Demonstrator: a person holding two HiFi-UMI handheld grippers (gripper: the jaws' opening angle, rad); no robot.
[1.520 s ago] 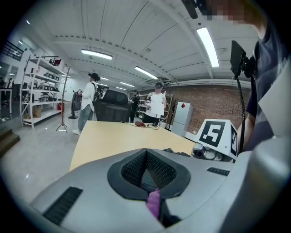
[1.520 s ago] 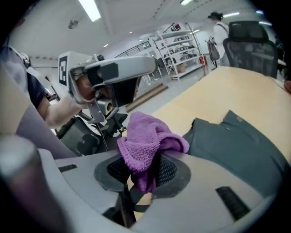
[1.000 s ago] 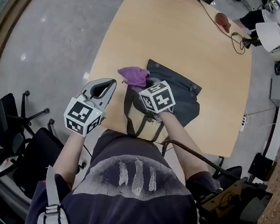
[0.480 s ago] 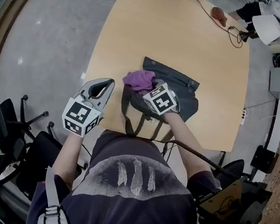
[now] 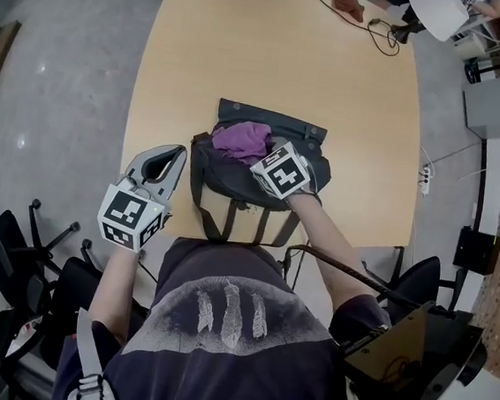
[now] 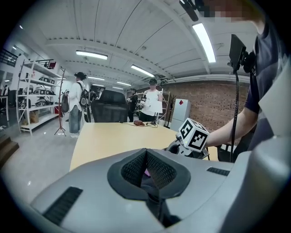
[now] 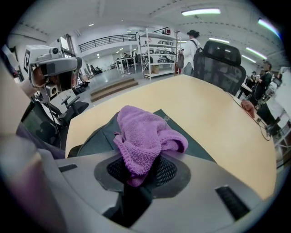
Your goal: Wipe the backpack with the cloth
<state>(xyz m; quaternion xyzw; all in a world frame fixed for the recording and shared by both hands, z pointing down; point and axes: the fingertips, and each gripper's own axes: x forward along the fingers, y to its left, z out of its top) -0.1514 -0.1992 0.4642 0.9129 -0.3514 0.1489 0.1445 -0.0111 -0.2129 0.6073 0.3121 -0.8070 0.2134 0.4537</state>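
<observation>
A dark grey backpack (image 5: 311, 167) lies flat near the front edge of the wooden table (image 5: 350, 90), straps toward me. My right gripper (image 5: 256, 156) is over the bag's upper left part, shut on a purple cloth (image 5: 239, 138) that rests bunched on the bag. In the right gripper view the cloth (image 7: 145, 132) hangs out between the jaws of the right gripper (image 7: 141, 169) onto the backpack (image 7: 97, 136). My left gripper (image 5: 177, 153) is held left of the bag at the table's edge, shut and empty. The left gripper (image 6: 146, 157) shows its pads meeting.
A brown object (image 5: 348, 3) and a black cable (image 5: 384, 36) lie at the table's far end. Black office chairs (image 5: 14, 250) stand at the lower left on the grey floor. People (image 6: 76, 102) stand beyond the table, and a mesh chair (image 7: 221, 59) is at its far side.
The right gripper has drawn the purple cloth from the backpack's upper left corner further onto the bag. The left gripper has kept its place beside the bag.
</observation>
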